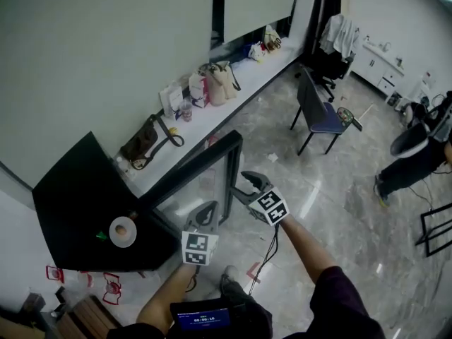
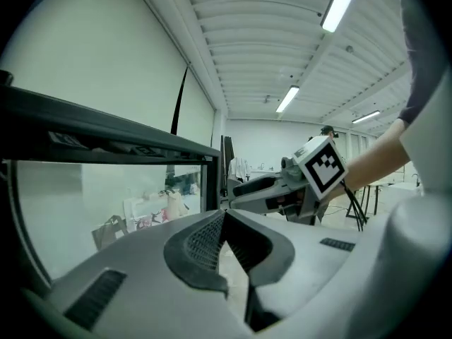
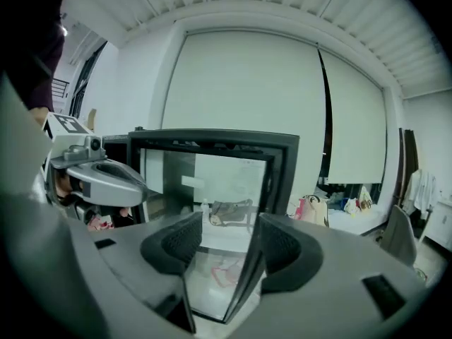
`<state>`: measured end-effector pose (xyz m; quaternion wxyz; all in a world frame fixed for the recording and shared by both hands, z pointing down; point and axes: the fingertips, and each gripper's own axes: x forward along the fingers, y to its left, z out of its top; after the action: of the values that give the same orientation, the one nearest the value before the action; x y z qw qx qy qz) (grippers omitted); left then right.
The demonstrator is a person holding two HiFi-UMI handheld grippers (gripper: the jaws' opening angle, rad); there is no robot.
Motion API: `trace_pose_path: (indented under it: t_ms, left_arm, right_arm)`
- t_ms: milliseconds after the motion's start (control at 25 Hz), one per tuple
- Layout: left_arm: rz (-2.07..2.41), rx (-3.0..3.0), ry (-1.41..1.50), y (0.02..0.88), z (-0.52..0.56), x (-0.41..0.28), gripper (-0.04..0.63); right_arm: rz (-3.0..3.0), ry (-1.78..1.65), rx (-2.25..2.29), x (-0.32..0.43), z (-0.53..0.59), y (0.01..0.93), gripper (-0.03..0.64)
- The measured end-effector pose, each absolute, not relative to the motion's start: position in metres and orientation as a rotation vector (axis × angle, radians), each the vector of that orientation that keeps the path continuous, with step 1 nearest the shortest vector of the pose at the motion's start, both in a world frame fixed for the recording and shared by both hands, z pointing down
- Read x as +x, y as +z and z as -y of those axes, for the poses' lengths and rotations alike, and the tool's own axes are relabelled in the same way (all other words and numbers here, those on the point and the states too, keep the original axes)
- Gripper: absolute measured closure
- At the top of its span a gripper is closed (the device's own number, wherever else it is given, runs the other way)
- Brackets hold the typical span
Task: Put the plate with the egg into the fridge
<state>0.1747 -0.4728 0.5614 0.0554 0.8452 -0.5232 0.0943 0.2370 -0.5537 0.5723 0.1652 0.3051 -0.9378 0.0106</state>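
L gripper (image 2: 224,216) is pinched shut on nothing, spare for now. R gripper (image 3: 224,240) stands wide w/ the edge of the black-framed glass fridge door (image 3: 212,141) between its jaws, unclamped; door's swung open for access, I reckon. Small white plate with the egg (image 1: 123,232) sits atop the black fridge (image 1: 70,196), not inside yet.

Open glass door (image 1: 201,182) out from fridge (image 1: 74,203)
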Motion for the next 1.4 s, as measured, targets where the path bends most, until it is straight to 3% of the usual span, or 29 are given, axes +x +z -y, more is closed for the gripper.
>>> trace_pose_path:
  t_ms: [360,840,960,1400]
  left_arm:
    - [1.68,2.488,0.347,0.566,0.53,0.187,0.586]
    - [1.688,2.465,0.349,0.574,0.52,0.185,0.586]
    - [1.651,2.487,0.337,0.575,0.507,0.193,0.586]
    - [1.405,2.663,0.293,0.565,0.396,0.243,0.586]
  right_arm:
    - [2.706,0.018,0.571,0.221,0.641,0.574,0.265]
    - [2.727,0.034,0.686,0.228,0.626,0.573,0.27]
    - [2.7,0.028,0.801,0.248,0.609,0.572,0.319]
    - [2.55,0.044,1.095,0.313,0.463,0.568,0.344]
